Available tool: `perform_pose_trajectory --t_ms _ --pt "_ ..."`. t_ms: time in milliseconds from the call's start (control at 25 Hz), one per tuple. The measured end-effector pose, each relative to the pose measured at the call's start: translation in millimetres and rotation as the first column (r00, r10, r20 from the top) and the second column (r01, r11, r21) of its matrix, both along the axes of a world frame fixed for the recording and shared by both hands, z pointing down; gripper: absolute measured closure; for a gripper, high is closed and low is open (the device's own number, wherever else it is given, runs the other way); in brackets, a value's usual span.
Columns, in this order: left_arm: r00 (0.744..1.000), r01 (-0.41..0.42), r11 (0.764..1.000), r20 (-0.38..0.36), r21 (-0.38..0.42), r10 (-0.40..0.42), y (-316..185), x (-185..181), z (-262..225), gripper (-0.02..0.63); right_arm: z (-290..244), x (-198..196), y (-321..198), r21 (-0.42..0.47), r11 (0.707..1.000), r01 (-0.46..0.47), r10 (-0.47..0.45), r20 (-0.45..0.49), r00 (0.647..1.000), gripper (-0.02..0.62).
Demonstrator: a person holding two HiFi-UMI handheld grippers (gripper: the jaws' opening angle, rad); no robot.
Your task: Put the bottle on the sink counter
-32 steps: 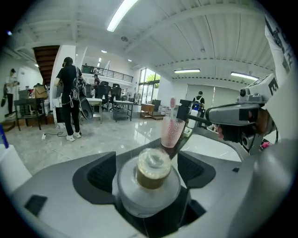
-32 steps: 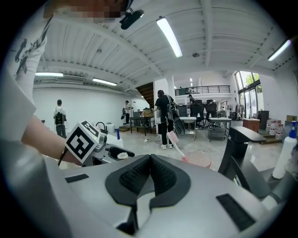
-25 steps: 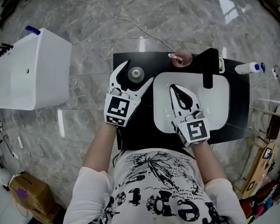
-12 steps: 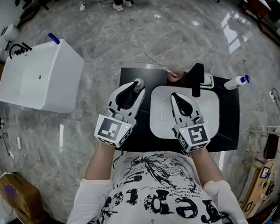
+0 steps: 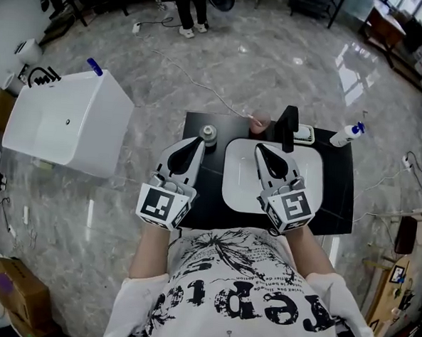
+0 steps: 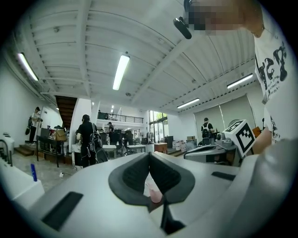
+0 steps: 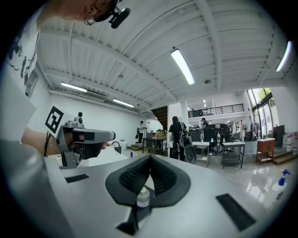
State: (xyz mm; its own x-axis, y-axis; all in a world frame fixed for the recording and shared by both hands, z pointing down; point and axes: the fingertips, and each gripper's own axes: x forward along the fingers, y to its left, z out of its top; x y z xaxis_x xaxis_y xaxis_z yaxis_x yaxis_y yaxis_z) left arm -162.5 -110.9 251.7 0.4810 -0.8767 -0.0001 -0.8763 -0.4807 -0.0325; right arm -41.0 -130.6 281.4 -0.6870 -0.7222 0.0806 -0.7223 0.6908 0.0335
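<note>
The bottle point(image 5: 209, 134), small with a grey cap, stands upright on the black sink counter point(image 5: 198, 199), just left of the white basin point(image 5: 237, 191). My left gripper point(image 5: 199, 142) sits right behind it, jaws shut and empty, its tips just short of the bottle. In the left gripper view the left gripper point(image 6: 149, 154) shows its pads pressed together. My right gripper point(image 5: 259, 149) hovers over the basin, also shut with nothing in it. In the right gripper view the bottle point(image 7: 143, 197) shows small below the right gripper point(image 7: 150, 158).
A black faucet point(image 5: 289, 128) and a pink cup point(image 5: 260, 120) stand at the basin's far rim. A white spray bottle point(image 5: 343, 134) lies at the counter's far right corner. A large white box point(image 5: 67, 123) stands on the floor to the left. People stand in the room beyond.
The left gripper's jaws, open around the bottle a second ago, have shut and drawn back toward me; the bottle stays standing on the counter. The right gripper has hardly moved.
</note>
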Motion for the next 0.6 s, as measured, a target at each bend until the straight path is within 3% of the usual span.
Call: perform_pose_trajectory --t_ms 360,600 --pt "0.997 0.068 0.997 0.017 0.029 -0.069 7 -11 -8 0.591 -11 1 12 0.039 0.999 0.016 -0.015 -0.012 1.000 0.581" --pt "0.999 0.031 1.000 0.010 -0.002 -0.031 6 -12 -4 0.591 -12 -2 15 0.052 0.998 0.025 -0.023 -0.036 0.999 0.583"
